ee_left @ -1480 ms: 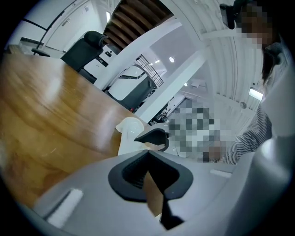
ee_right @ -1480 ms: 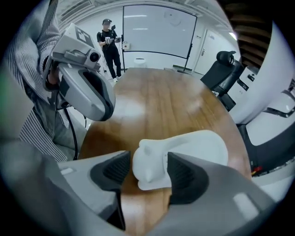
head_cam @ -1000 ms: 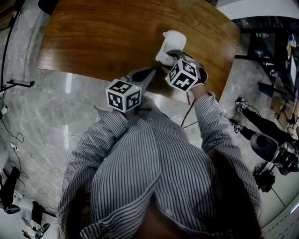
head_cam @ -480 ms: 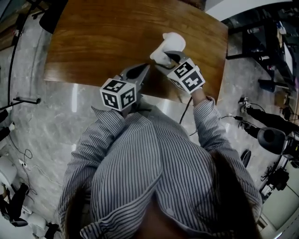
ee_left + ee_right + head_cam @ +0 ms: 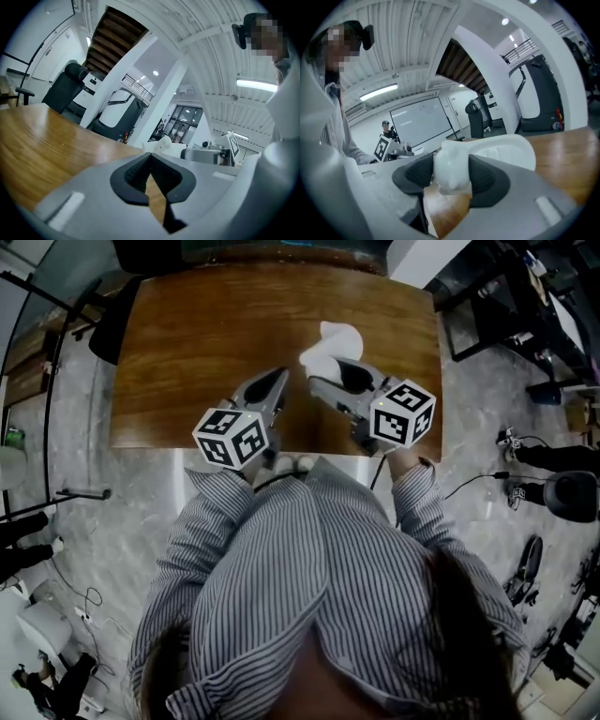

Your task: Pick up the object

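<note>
Left gripper (image 5: pixel 150 158) hangs over the near edge of the wooden table (image 5: pixel 187 334) with its dark ribbed pads drawn together at the tips. Nothing sits between them, and it plays no part in the grasp.

Further right, the right gripper (image 5: pixel 451 174) is clamped on the white object (image 5: pixel 502 151), its two pads pressing either side of a narrow, rounded knob at the near end. Beyond the pads the piece widens into a broader, hollowed part. In the head view it lies over the middle of the table's near half, just ahead of the right gripper. Whether it has cleared the wood cannot be told.

The surface looks smooth and glossy, like moulded plastic or glazed ware, so it is probably stiff and fairly light but slippery. The knob seems the sensible place to hold. Being rounded, though, it could twist between the pads under the weight of the wider end, so a firm, level grip is called for.
</note>
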